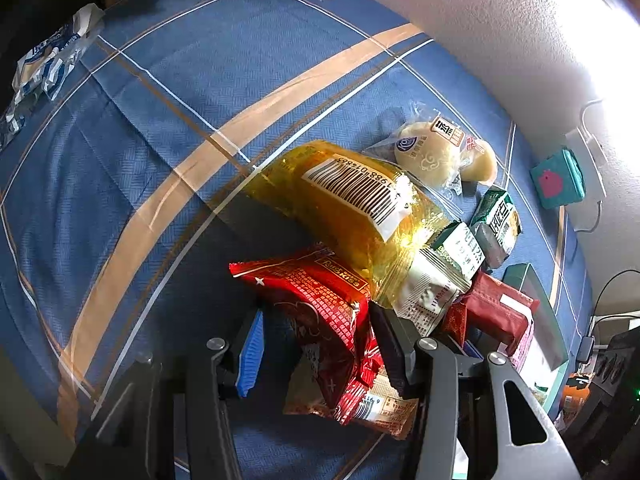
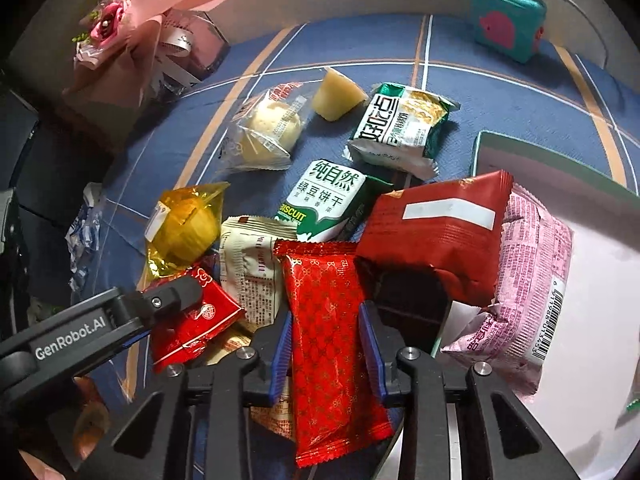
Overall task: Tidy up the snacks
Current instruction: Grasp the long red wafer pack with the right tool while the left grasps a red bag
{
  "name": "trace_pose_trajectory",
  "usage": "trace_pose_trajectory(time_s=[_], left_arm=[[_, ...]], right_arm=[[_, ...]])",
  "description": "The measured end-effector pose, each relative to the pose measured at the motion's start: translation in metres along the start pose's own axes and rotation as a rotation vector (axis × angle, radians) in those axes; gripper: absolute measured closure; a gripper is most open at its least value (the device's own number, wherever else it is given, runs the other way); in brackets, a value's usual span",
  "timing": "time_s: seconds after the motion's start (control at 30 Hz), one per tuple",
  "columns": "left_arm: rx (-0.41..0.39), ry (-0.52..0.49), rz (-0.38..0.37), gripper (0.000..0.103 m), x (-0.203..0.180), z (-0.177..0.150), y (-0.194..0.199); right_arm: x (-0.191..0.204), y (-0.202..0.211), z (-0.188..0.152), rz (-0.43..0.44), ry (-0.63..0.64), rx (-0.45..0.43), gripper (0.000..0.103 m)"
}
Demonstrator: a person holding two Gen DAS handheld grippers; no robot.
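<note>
While both grippers work low over the blue plaid cloth (image 1: 132, 152), the scene reads as follows.

Left gripper (image 1: 320, 344): its blue-padded fingers stand apart, with a red star-printed packet (image 1: 320, 300) lying between them; whether the pads press it, I cannot tell.

Right gripper (image 2: 326, 344): its blue pads sit against both sides of a bright red patterned packet (image 2: 332, 320), clamping it upright along the fingers.

Yellow packet (image 1: 352, 216): barcode up, just beyond the star-printed packet and touching it; in the right wrist view it (image 2: 180, 228) lies left of the pile.

Cream packet (image 2: 248, 268): between the yellow packet and the clamped one, partly under them.

Green biscuit pack (image 2: 328, 200): behind the cream packet, with a second green-and-white pack (image 2: 400, 124) farther back.

Pale pastries: one in clear wrap (image 2: 268, 128), another bare-looking wedge (image 2: 336, 96) beside it.

Dark red packet (image 2: 440, 224): right of the clamped packet, leaning on a pink packet (image 2: 528, 280).

White tray (image 2: 600, 320): green-rimmed, at right, with the pink packet resting over its edge.

Teal box (image 2: 504, 20): far back near the wall.

Pink bouquet (image 2: 132, 28): back left corner.
</note>
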State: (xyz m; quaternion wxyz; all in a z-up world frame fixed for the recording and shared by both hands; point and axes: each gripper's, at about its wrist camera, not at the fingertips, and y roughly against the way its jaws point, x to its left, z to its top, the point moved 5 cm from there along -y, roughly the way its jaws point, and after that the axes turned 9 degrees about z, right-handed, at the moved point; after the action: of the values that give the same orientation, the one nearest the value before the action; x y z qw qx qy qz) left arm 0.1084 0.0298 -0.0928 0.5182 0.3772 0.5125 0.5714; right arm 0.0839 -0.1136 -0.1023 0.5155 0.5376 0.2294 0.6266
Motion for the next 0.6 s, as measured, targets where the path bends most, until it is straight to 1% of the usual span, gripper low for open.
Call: trace_pose_trajectory(time_s=[0.1,0.17,0.23,0.27,0.3,0.37,0.47,0.6], left_arm=[[0.0,0.012,0.001,0.051,0.003,0.0,0.0],[-0.001,0.017,0.003,0.051,0.005,0.0,0.001],[-0.001,0.016,0.002,0.051,0.005,0.0,0.001],[-0.002,0.014,0.002,0.051,0.004,0.0,0.002],[-0.001,0.012,0.0,0.051,0.004,0.0,0.002],[-0.001,0.009,-0.001,0.051,0.003,0.0,0.002],[0.002,0.01,0.0,0.051,0.003,0.0,0.001],[0.004,0.012,0.004,0.051,0.002,0.001,-0.003]], right_arm=[[0.0,0.0,0.001,-0.024,-0.006,-0.002,0.072],[0.0,0.004,0.002,-0.032,-0.015,-0.008,0.077],[0.001,0.011,0.004,-0.064,0.001,-0.019,0.078],[0.001,0.016,0.005,-0.096,0.02,-0.027,0.078],[0.002,0.018,0.004,-0.099,0.032,-0.013,0.078],[0.003,0.019,0.004,-0.112,0.049,-0.009,0.082],[0.004,0.015,0.003,-0.117,0.061,0.003,0.084],[0.002,0.002,-0.002,-0.167,0.082,0.032,0.086]])
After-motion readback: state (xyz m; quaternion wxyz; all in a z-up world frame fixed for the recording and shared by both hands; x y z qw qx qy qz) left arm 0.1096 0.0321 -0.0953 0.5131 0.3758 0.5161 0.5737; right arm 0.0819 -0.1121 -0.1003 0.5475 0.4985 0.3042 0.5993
